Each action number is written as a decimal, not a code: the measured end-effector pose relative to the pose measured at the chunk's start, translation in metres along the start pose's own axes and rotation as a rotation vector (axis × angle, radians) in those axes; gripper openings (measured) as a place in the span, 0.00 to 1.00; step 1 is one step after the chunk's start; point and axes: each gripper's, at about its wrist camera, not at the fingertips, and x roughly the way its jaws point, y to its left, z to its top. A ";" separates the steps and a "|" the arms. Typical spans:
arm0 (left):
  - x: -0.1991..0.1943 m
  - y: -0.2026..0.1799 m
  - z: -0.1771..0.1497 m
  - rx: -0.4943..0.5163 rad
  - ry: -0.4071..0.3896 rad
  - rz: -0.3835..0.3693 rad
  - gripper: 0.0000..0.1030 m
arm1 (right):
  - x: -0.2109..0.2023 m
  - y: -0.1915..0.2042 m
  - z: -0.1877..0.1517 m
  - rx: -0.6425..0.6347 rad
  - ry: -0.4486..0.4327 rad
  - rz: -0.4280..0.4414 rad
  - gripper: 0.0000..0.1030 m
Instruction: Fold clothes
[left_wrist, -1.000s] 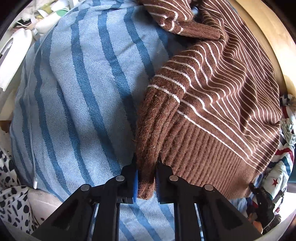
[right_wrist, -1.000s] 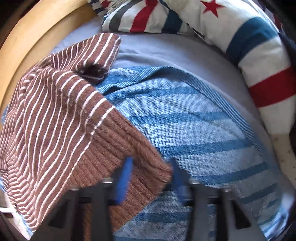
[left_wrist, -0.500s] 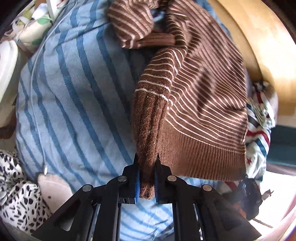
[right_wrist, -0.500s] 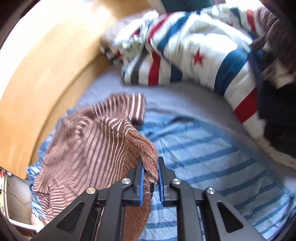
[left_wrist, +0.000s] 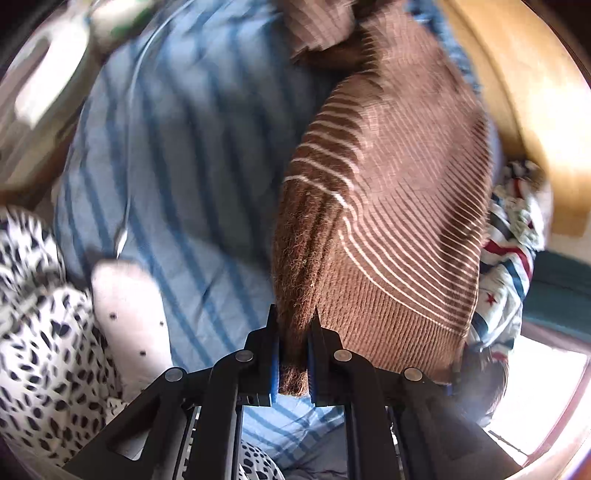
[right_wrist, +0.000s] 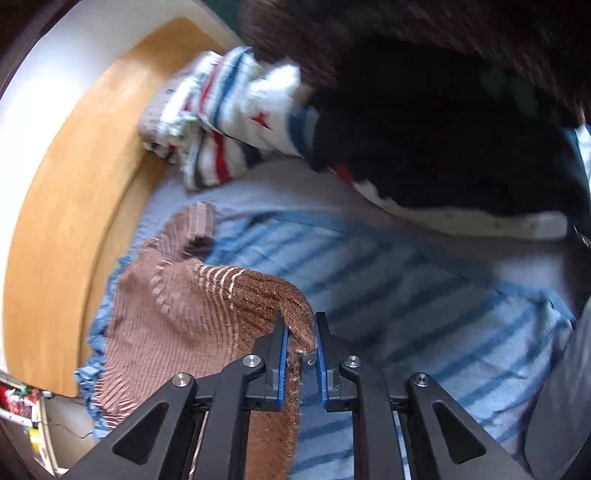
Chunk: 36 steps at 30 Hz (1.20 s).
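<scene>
Two claws, left claw (left_wrist: 293, 354) and right claw (right_wrist: 301, 354), pinch brown sweater (left_wrist: 399, 206).

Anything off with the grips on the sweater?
Slightly. The left gripper clamps the brown striped sweater hem squarely. The right gripper pinches only a fraying edge corner against one pad, its jaws opening, a gap beside the other pad. That hold looks marginal.

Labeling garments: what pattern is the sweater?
Brown with thin white stripes, plain ribbed hem. Sweater shows best in the left wrist view.
</scene>
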 end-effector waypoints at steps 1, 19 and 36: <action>0.002 0.007 -0.001 -0.027 0.026 0.016 0.12 | 0.006 -0.006 -0.002 0.012 0.015 -0.042 0.17; -0.133 -0.060 0.060 -0.036 -0.047 -0.719 0.59 | -0.094 0.245 0.011 -0.388 -0.089 0.447 0.55; -0.100 -0.073 0.240 0.341 -0.434 0.023 0.59 | 0.123 0.355 -0.186 -0.935 0.339 0.361 0.67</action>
